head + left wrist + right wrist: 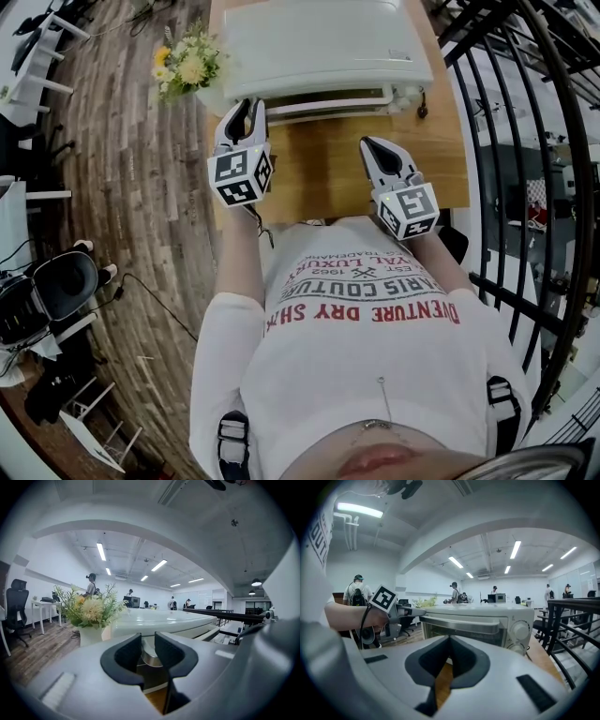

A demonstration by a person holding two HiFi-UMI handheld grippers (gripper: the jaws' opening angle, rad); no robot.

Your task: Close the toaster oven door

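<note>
**Both tongs at the oven front, door upright**

Nearest me, the right gripper (pixel 449 641) has its jaws together at the tips with nothing in them. A strip of the wooden table (pixel 328 178) shows under them.

The left gripper (pixel 148 644) is a little further forward. Its jaws are apart, and the left end of the door handle (pixel 459 622) shows in the gap, just past the tips. From the right gripper view, the left tongs meet that end of the handle. I cannot see the pads pressing on it.

Straight ahead of both tongs is the toaster oven (pixel 319 47), on the same table. Its door (pixel 487 636) stands upright against the front, with the handle along its top edge. I cannot tell whether it is fully seated. The glass is dark, so I cannot make out anything inside. The knobs (pixel 519 630) are ahead of the right tongs, to their right.

Left of the left tongs, just beside the oven, a white vase (pixel 91 635) holds a bunch of flowers (pixel 89 609), pale yellow and cream heads among green sprigs.

A dark railing (pixel 572 634) runs off to the right of the right tongs.
</note>
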